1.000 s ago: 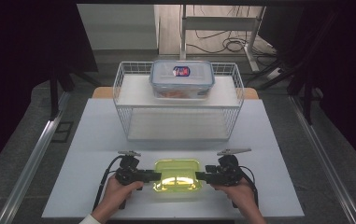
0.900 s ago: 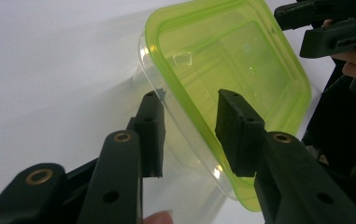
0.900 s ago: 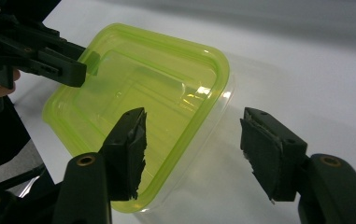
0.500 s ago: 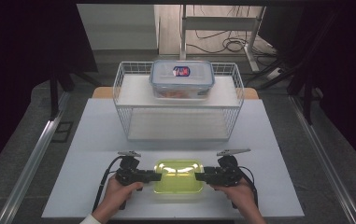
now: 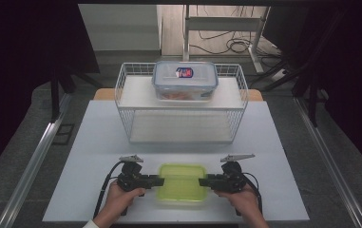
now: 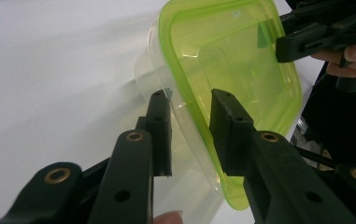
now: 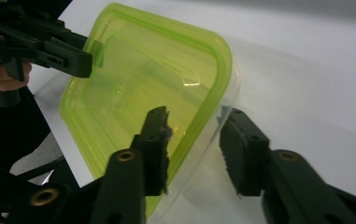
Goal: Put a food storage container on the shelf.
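- I have the green-lidded box lying on the near part of the white tabletop, between my two grippers, lid up.
- Left gripper: its jaws straddle the box's left end. In the left gripper view, one jaw sits over the green lid and the other beside the clear wall below the rim. The jaws have just been closing with the rim between them, and I cannot tell whether the pads press on it yet.
- Right gripper: the mirror of that at the right end, one jaw over the lid, the other outside the clear wall, with a gap visible between that jaw and the plastic in the right gripper view. These jaws too have just been closing, the rim between them; they are not clenched on it.
- Both my hands hold the grippers level, jaws pointing inward at each other across the box.
- The box shows nothing inside through its lid and clear walls (only the tabletop behind).
- Farther back stands a white wire basket, and in it a clear box with a blue-rimmed lid. That lid carries a small blue, red and white label, too small for me to read. Something pale orange lies inside, not identifiable.
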`<state>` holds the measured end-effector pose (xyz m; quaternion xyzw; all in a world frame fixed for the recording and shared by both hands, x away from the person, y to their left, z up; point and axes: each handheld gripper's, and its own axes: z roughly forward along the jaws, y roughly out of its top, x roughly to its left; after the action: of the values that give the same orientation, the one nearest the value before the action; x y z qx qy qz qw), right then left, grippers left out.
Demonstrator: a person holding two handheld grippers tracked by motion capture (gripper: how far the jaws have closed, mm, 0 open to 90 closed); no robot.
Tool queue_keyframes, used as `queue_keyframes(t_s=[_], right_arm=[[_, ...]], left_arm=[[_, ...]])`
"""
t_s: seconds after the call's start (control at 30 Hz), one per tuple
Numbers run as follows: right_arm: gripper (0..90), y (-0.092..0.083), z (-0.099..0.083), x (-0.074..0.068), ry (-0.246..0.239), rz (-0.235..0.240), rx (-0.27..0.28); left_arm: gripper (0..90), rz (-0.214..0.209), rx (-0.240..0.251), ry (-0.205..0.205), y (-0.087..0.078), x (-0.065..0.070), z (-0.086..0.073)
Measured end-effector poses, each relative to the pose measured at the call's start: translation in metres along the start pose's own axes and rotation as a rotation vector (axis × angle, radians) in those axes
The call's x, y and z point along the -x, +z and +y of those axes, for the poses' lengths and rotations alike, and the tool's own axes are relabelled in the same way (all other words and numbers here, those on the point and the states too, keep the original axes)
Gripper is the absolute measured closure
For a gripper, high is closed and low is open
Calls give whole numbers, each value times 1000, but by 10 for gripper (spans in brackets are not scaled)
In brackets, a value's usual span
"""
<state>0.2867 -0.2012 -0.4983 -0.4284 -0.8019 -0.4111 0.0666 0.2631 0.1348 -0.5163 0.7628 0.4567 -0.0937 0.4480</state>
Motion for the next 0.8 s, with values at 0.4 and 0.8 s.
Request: queue_keyframes(t_s=[0.4,0.8], right_arm=[[722,-6,-11,-3,18,20,49],[757,-8,-17,-6,43,36,72]], left_arm=[[700,3,-10,16,-3,6,-4],[699,-35,0,-16,-4,5,-11]])
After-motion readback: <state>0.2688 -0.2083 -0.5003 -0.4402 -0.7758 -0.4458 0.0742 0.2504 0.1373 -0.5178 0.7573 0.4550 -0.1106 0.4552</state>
